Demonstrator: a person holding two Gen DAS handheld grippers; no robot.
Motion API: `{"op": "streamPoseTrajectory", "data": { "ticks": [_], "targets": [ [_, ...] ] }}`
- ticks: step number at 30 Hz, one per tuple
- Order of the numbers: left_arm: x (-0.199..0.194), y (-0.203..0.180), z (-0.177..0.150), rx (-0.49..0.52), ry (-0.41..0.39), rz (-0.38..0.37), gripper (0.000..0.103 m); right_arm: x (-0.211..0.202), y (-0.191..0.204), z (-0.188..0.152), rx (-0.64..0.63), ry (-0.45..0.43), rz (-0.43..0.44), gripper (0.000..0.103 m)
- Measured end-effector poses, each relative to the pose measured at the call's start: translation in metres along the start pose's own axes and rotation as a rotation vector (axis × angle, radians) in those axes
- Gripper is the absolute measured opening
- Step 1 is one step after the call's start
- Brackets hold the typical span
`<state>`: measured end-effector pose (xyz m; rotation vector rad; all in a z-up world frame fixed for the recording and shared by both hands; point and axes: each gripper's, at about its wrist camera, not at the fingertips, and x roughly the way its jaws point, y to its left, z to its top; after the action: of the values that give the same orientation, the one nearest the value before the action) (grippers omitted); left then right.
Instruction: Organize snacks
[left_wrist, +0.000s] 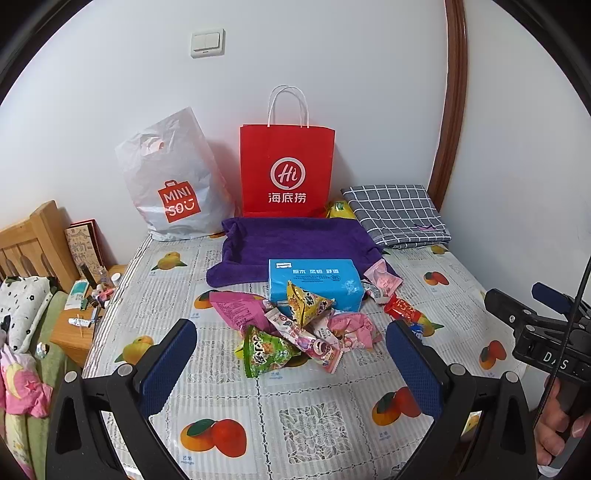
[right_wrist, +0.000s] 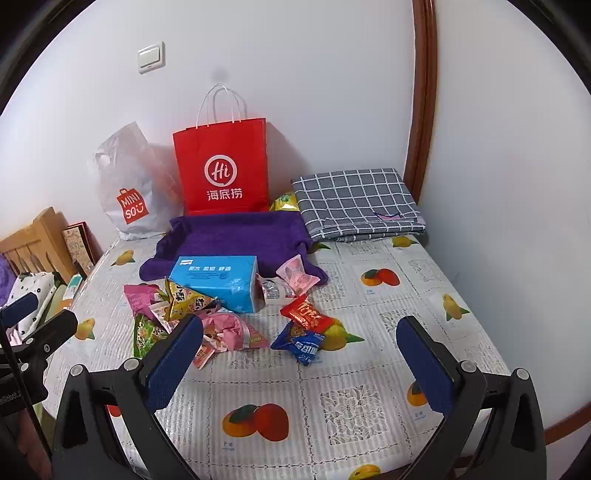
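**Left wrist view: snacks unsorted, work not begun**

Left wrist view showed the snacks (left_wrist: 295, 328) lying in a loose heap on the table (left_wrist: 314, 417), just in front of a blue tissue pack (left_wrist: 314, 282). A green packet (left_wrist: 264, 350), a yellow packet (left_wrist: 304, 301) and several pink wrappers overlapped one another. A red packet (right_wrist: 306, 314) and a blue packet (right_wrist: 301, 343) lay slightly apart to the right of the heap, touching each other.

Left gripper (left_wrist: 295, 363) hovered short of the heap, fingers spread wide and holding nothing. Right gripper (right_wrist: 299, 360) was likewise spread and empty, with the blue packet nearest its gap.

A red bag (left_wrist: 288, 170) and a white bag (left_wrist: 173, 181) stood against the wall behind a purple towel (left_wrist: 291, 240). Whether either bag already held snacks could not be told. One yellow item beside the red bag was partly hidden.

Judgement: nothing appeared grouped or put away; the whole sorting remained to be done. A likely destination was one of the bags or the towel, but the pictures did not settle which.
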<state>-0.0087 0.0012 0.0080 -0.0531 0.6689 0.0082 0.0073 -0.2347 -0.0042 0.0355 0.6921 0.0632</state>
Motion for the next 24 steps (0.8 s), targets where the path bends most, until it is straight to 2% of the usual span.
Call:
{"op": "streamPoseTrajectory", "data": {
  "ticks": [24],
  "targets": [
    [-0.0041, 0.0007, -0.0022, 0.001, -0.007, -0.004, 0.103, -0.0059, -0.0001, 0.0000, 0.007, -0.015, 0.006, 0.103]
  ]
}}
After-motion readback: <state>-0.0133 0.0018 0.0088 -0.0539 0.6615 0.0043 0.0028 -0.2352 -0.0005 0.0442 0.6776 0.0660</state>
